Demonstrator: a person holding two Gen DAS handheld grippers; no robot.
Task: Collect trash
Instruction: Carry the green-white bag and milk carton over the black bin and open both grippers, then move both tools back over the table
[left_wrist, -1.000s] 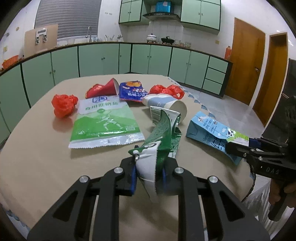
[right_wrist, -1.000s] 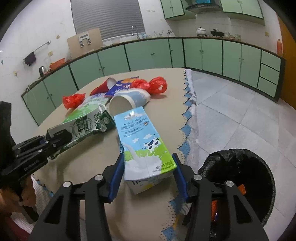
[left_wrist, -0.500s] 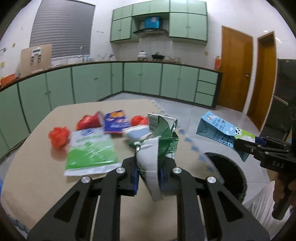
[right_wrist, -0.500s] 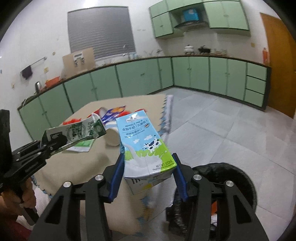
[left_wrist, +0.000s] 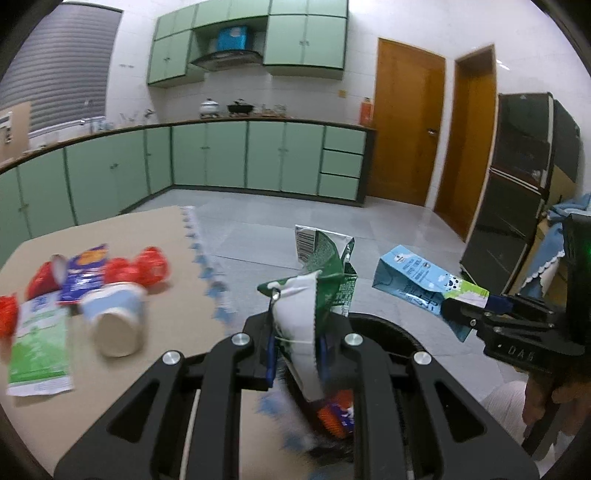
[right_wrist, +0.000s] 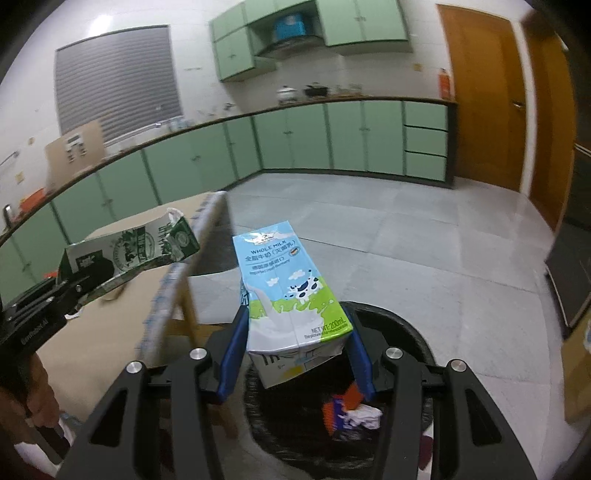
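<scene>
My left gripper (left_wrist: 295, 354) is shut on a crushed green and white milk carton (left_wrist: 317, 288), held in the air over the black-lined trash bin (left_wrist: 391, 328). The same carton shows at the left in the right wrist view (right_wrist: 125, 251). My right gripper (right_wrist: 295, 354) is shut on a blue and green whole-milk carton (right_wrist: 288, 291), held above the open bin (right_wrist: 399, 332), which has wrappers inside. That carton also shows at the right in the left wrist view (left_wrist: 417, 284).
On the table (left_wrist: 177, 325) lie a tipped paper cup (left_wrist: 114, 321), a green and white pouch (left_wrist: 37, 343), a blue snack bag (left_wrist: 86, 273) and red crumpled wrappers (left_wrist: 147, 266). Green cabinets (left_wrist: 229, 158) line the far wall. A dark fridge (left_wrist: 524, 177) stands at right.
Both grippers have lifted their cartons off the table and swung right, so they now hang over the trash bin beside the table.
</scene>
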